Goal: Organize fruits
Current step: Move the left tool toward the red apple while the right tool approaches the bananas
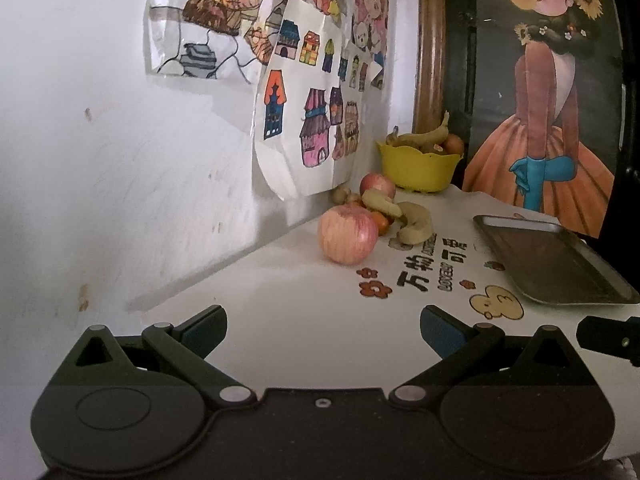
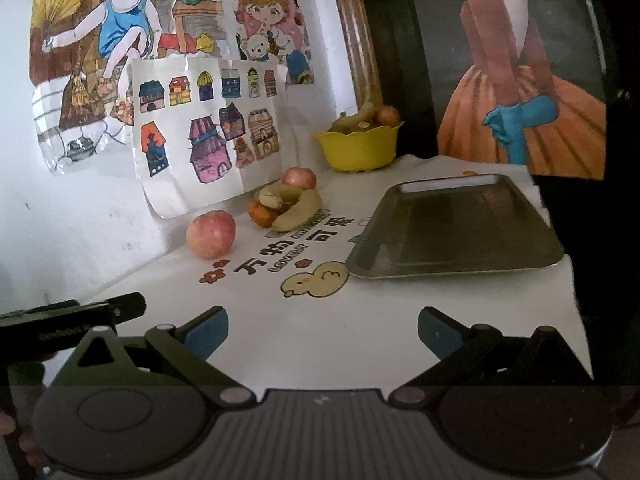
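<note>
— At centre frame, what's shown?
— Loose fruit by the wall: a near apple (image 2: 211,233), bananas (image 2: 294,208), oranges, a far apple (image 2: 299,178). Tray (image 2: 460,256) bare at right; yellow bowl (image 2: 360,148) behind, possibly already filled.

— And the tools?
— Left gripper (image 1: 323,330) and right gripper (image 2: 323,330) both spread wide, empty. Sorting looks barely begun; next, reach for the near apple.

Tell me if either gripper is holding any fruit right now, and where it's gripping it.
Nothing is held. The left gripper and right gripper are both open and empty above the table, short of the nearest apple.
</note>
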